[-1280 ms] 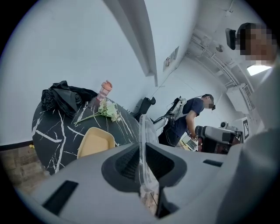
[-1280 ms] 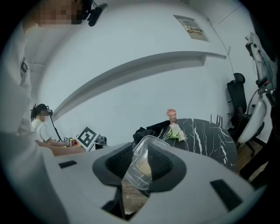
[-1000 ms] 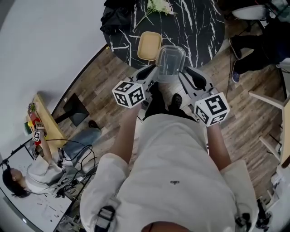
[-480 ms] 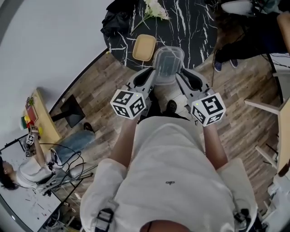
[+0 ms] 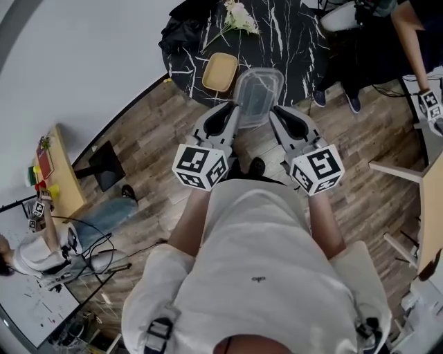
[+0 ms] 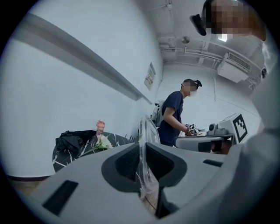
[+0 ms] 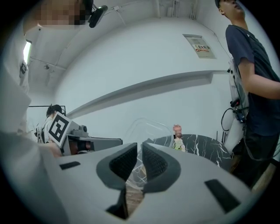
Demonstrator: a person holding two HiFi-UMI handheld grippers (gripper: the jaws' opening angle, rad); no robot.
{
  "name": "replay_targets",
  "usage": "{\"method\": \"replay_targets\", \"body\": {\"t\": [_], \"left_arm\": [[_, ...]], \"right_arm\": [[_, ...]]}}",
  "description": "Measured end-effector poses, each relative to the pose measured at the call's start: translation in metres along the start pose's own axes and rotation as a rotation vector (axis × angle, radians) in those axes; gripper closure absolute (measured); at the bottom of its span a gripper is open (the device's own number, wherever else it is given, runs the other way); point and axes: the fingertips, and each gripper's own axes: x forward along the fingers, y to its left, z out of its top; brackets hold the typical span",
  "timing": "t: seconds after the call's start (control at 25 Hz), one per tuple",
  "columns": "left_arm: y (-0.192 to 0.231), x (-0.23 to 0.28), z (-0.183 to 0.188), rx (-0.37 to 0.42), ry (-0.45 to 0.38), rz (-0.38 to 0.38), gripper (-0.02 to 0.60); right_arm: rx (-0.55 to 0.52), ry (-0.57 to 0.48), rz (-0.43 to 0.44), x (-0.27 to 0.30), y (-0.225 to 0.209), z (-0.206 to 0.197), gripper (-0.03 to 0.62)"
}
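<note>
Fingers of the left gripper [image 6: 142, 153] are clamped on one rim of a clear box [image 5: 258, 97]. Those of the right gripper [image 7: 140, 151] are clamped on the opposite rim, so the box hangs in the air between the two. Nothing shows inside it. It has not been set down: in the head view it lies over the near edge of the tabletop [image 5: 291, 41], and only the fingers touch it.

That tabletop is round and black with white veins. A tan tray [image 5: 220, 71] lies at its near left edge, close to the box. A black bag [image 5: 185, 28] is heaped at the far left edge, white flowers [image 5: 239, 14] lie next to it, and a pink bottle [image 7: 176, 130] stands by them.

The floor [image 5: 145, 131] is wood plank and the wall [image 5: 69, 48] plain and pale. At the far left is a seated person [image 5: 28, 252]. To the right of the tabletop stands a person in a dark shirt [image 6: 174, 109].
</note>
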Motion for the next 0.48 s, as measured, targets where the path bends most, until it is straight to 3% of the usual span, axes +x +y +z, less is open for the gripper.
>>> {"method": "replay_targets", "body": {"t": [0.48], "left_arm": [[-0.005, -0.025, 0.002, 0.066, -0.021, 0.066, 0.537]], "right_arm": [[-0.027, -0.006, 0.026, -0.006, 0.018, -0.002, 0.586]]}}
